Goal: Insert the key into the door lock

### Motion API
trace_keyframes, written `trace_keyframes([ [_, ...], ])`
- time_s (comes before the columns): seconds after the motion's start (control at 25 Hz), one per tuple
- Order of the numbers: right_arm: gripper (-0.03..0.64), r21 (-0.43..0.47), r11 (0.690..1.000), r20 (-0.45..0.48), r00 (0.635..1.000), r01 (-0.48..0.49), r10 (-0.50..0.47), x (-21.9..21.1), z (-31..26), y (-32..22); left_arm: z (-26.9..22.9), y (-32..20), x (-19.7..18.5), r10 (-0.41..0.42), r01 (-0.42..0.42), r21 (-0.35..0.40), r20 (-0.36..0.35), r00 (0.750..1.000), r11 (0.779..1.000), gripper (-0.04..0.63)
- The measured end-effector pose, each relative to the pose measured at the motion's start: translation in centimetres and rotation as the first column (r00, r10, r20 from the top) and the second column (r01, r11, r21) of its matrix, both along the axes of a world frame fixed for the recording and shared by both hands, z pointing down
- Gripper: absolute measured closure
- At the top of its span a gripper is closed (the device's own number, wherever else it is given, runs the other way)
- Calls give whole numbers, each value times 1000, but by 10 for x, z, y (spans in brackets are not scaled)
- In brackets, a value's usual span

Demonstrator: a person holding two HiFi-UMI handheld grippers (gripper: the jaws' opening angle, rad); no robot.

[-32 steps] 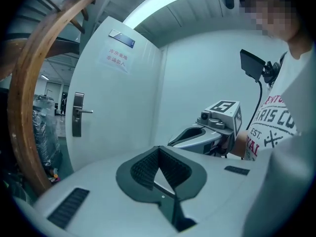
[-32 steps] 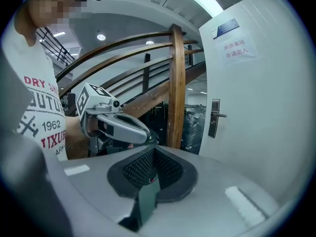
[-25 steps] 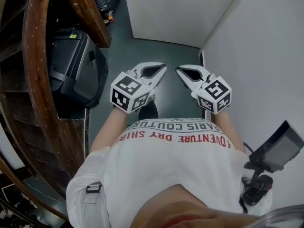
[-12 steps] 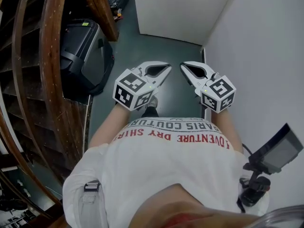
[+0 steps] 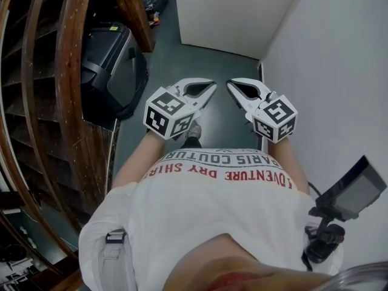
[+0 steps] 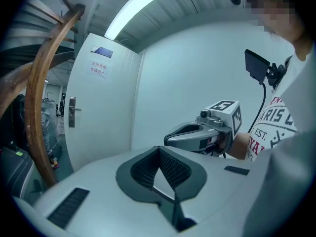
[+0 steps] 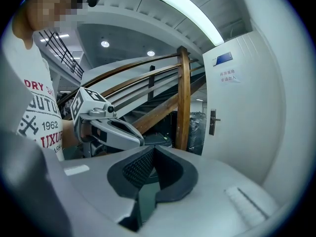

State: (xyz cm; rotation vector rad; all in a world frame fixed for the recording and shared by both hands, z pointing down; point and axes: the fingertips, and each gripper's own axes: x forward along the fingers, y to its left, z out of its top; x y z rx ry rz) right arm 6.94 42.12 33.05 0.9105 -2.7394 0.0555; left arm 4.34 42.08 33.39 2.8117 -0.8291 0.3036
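1. Head view: left tongs (image 5: 210, 85) and right tongs (image 5: 230, 84) both clenched on nothing, side by side, aimed at door (image 5: 236, 11).
2. Lock (image 6: 72, 111) well ahead, at door's left edge.
3. No key in any view; too small to tell whether already in lock.
4. For insertion: blade square to keyhole, slow approach, no side load.

White door (image 5: 236, 11); dark grey-green floor (image 5: 176, 65); brown rail (image 5: 71, 83); black case (image 5: 109, 59); pale grey left hand-held gripper (image 5: 209, 86) and right hand-held gripper (image 5: 231, 85), each with black-and-white patterned cube (image 5: 165, 115); white shirt (image 5: 224, 217) lettered red and grey
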Motion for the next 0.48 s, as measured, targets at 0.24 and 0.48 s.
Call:
trace_keyframes([
  [0.24,615,19,1000,-10,1000,-2,2,0,-1,5,-5,2,-3,-16,16,23,-20,1000,1000,594],
  [0.48,615,25,1000,-6,1000,-8,9,-14,10,6,11,4,-19,-15,15,21,-10,1000,1000,594],
])
